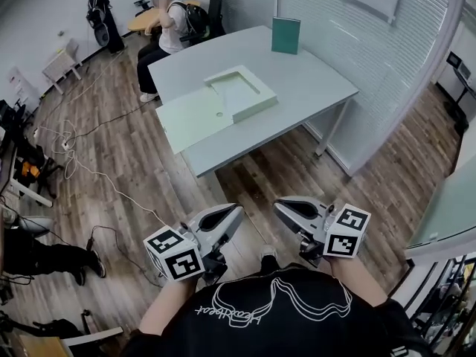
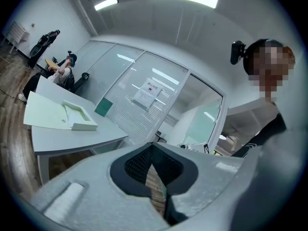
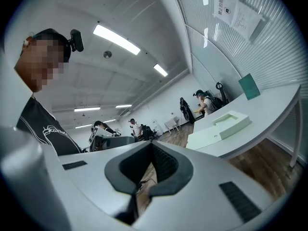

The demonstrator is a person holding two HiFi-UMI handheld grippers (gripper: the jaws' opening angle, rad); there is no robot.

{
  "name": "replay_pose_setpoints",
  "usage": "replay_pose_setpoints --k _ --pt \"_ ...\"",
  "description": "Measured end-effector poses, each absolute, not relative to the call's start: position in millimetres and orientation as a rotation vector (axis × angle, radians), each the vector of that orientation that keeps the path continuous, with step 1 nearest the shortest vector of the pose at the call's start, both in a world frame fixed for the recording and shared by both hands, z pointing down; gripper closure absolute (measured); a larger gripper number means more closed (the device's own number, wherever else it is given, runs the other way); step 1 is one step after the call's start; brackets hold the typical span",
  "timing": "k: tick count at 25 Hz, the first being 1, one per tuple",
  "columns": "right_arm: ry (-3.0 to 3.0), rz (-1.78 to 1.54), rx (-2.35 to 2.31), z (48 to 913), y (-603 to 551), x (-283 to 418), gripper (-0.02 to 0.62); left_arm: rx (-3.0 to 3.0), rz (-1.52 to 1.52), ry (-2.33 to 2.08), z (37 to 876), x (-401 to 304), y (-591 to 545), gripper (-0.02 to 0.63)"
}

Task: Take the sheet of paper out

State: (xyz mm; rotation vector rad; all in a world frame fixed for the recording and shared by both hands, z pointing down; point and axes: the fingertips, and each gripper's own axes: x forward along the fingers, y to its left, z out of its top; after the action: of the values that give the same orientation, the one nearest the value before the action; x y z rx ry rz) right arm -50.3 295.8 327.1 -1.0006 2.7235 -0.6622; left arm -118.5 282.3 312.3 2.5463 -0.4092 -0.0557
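A pale green flat box (image 1: 239,91) lies open on the grey table (image 1: 312,80), its lid flap (image 1: 195,117) spread toward the near left corner. I cannot make out a separate sheet of paper in its shallow recess. Both grippers hang well short of the table, close to my chest, tips turned toward each other. My left gripper (image 1: 234,213) is shut and holds nothing. My right gripper (image 1: 281,207) is shut and empty too. The left gripper view shows the box (image 2: 77,117) far off beyond the closed jaws, and the right gripper view shows the same box (image 3: 232,121).
A teal book (image 1: 285,35) stands upright at the table's far edge. A glass wall with blinds (image 1: 387,58) runs along the right. A person (image 1: 167,28) sits behind the table. Cables (image 1: 89,173) trail over the wooden floor at left.
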Motion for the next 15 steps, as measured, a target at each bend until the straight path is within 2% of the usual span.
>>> replay_pose_setpoints --k 10,15 --pt "2.769 -0.682 -0.955 320 169 22 0.589 2.503 -0.110 -0.453 305 -42 154 0.594" --pt "2.784 -0.697 -0.930 326 132 35 0.591 2.465 -0.083 -0.515 315 -27 115 0.594"
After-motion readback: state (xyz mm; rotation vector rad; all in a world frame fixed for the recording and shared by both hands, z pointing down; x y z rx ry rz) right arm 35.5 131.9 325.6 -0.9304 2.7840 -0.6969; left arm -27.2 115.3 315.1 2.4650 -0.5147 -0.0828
